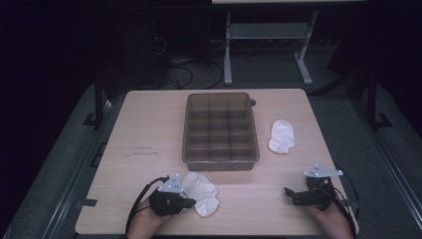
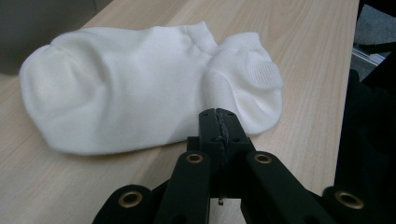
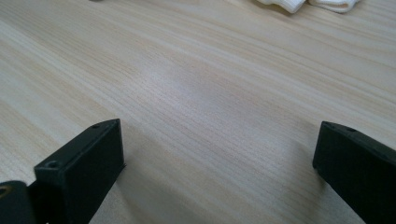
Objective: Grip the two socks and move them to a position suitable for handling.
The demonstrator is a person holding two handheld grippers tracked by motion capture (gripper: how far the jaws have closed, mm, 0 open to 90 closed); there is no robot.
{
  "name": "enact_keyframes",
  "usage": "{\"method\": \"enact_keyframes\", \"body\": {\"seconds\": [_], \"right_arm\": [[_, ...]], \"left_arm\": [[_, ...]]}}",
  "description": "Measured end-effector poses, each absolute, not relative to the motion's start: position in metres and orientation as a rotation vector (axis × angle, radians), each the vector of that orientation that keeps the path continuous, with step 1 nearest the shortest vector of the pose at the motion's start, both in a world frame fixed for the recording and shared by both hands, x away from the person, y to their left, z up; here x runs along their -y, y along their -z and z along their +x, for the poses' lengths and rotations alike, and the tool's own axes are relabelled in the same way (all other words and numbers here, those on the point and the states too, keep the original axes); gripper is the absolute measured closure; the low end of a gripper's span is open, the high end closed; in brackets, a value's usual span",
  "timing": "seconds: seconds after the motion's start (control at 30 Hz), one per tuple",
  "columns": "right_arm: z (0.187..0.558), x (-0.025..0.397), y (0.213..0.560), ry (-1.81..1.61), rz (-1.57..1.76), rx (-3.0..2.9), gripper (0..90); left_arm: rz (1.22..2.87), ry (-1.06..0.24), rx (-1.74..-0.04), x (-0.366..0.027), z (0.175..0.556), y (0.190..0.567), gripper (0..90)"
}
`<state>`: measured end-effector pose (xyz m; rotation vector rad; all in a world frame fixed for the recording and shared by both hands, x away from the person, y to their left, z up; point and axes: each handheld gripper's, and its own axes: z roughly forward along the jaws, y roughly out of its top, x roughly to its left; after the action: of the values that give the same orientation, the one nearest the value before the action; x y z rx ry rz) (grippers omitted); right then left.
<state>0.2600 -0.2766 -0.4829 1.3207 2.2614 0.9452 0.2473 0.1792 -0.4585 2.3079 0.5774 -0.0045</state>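
The white sock (image 1: 200,191) nearest me lies flat on the table (image 1: 144,149), close to its near edge and left of the middle, just in front of the brown divided bin (image 1: 220,130). In the left gripper view the sock (image 2: 140,88) spreads across the wood with its toe end at the left of that view and its cuff and heel bunched toward the right.

My left gripper (image 1: 189,202) sits at the sock's left edge in the high view. Its 2 jaws are pressed together, tip against tip, right at the sock's lower hem near the heel. I cannot tell whether any fabric is caught between them; the tips look to meet just at or beside the edge of the cloth.

My right gripper (image 1: 287,191) rests well apart from it, low over the right part of the table's near edge, pointing toward the left. Its jaws are spread wide, with bare wood between them in the right gripper view.

A second white sock (image 1: 281,136) lies to the right of the bin, beyond my right gripper; a bit of it (image 3: 306,4) shows at the top of the right gripper view.

The bin stands in the middle of the table, split into 12 compartments.
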Motion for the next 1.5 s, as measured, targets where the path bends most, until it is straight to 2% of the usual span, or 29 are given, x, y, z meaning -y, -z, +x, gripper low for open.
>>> {"method": "enact_keyframes", "body": {"seconds": [0.83,1.17,1.5], "right_arm": [[0.26,0.277,0.483,-0.945,1.319,-2.262,1.5],[0.26,0.277,0.483,-0.947,1.316,-2.264,1.5],[0.26,0.277,0.483,-0.947,1.316,-2.264,1.5]], "left_arm": [[2.325,0.072,-0.443,-0.117,0.26,0.459,89.9],[2.289,0.059,-0.466,-0.132,0.262,0.451,89.5],[2.244,-0.014,-0.538,-0.166,0.266,0.445,66.4]]}}
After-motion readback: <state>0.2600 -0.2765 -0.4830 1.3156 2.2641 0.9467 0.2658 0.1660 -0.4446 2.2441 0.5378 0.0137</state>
